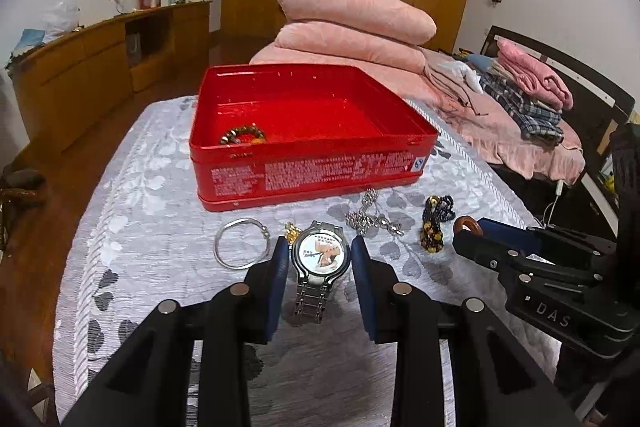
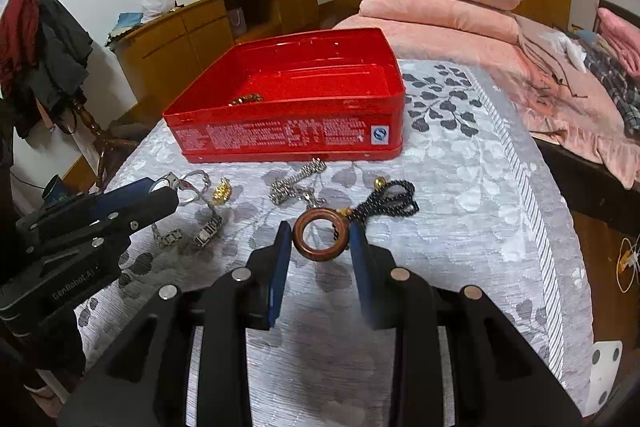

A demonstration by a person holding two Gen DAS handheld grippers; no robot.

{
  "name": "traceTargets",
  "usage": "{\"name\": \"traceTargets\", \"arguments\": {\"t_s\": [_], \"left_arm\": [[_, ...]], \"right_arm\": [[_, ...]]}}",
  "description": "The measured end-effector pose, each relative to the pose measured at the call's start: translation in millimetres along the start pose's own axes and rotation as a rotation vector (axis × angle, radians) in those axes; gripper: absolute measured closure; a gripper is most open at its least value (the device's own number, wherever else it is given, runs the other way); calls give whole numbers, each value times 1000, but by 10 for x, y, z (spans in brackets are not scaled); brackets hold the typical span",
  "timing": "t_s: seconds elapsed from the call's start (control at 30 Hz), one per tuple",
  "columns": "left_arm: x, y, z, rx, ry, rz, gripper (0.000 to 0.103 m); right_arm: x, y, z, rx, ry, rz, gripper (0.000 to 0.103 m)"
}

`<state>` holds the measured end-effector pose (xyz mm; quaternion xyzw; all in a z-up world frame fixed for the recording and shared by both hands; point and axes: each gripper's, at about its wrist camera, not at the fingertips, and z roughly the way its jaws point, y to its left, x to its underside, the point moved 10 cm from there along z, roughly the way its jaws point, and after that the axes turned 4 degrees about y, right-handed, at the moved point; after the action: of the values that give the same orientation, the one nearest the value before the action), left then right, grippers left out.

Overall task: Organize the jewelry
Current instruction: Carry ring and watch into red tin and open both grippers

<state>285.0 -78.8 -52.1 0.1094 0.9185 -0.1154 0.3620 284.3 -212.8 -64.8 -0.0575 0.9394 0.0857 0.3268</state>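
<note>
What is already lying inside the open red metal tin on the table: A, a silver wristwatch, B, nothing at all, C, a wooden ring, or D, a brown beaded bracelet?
D: a brown beaded bracelet lies in the near corner of the red metal tin, while the silver wristwatch and the wooden ring sit between gripper fingers outside it.

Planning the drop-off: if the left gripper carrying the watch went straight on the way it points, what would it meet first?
Probably the near wall of the red tin. The left gripper, shut on the watch, points at it across bare cloth, though depth is hard to judge.
</note>
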Motion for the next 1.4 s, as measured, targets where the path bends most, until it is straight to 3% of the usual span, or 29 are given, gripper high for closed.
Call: {"name": "traceTargets", "arguments": {"t_s": [0.83,1.13,1.4], "left_arm": [[-637,256,-299,-47,-163,-57,71],[-1018,357,-265,-62,-221,-79,71],[-1304,450,15,-70,-225,-95,71]], "right_arm": [[-712,284,-113,-19,-101,-73,74],[-1022,229,-73,-22,-130,-58,74],[-1261,176,207,-39,-115,-28,74]]}}
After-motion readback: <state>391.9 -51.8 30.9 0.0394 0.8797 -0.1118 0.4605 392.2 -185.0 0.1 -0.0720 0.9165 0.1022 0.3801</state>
